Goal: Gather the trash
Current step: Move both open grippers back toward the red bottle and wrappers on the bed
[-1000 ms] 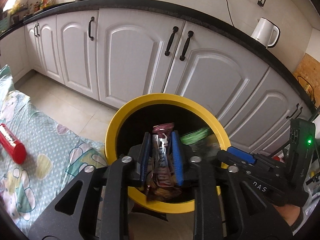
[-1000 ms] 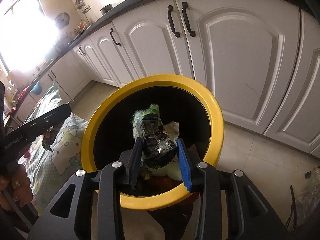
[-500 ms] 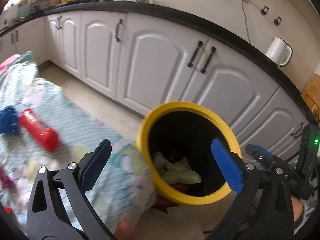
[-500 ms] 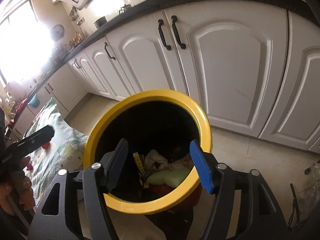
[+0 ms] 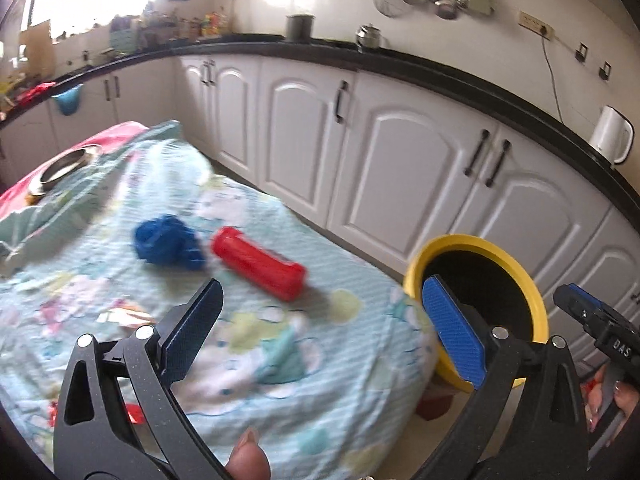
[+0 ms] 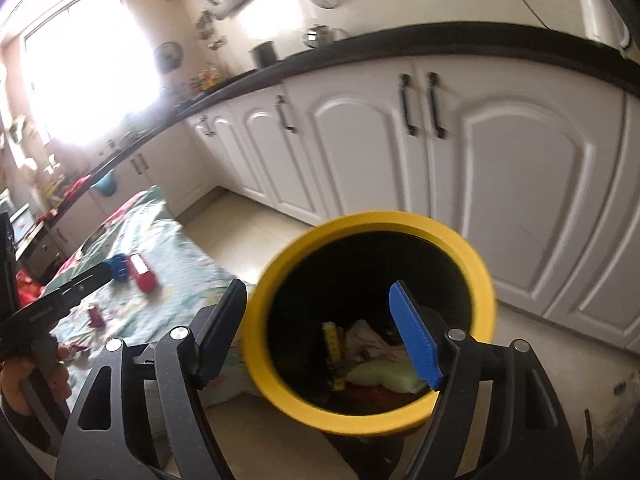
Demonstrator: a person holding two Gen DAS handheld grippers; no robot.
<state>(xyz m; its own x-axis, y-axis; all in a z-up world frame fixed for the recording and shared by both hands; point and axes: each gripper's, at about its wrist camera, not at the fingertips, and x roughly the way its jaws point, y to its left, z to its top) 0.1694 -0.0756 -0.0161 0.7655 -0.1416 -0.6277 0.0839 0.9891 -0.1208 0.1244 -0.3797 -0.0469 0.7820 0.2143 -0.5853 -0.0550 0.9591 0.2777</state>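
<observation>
Swung left since a second ago, off the round yellow-rimmed black bin [image 5: 536, 312] toward the patterned pale-green tablecloth [image 5: 280, 360]: left gripper [image 5: 320, 332], spread wide, empty. Right gripper [image 6: 320, 332] above bin, opening, empty. Wrappers [image 6: 372, 348] inside bin. Far left: red cylindrical tube [image 5: 258, 263], crumpled blue wad [image 5: 166, 242].

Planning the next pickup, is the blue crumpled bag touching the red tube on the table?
Apart. The left wrist view shows a strip of cloth between the blue crumpled bag and the red tube.
</observation>
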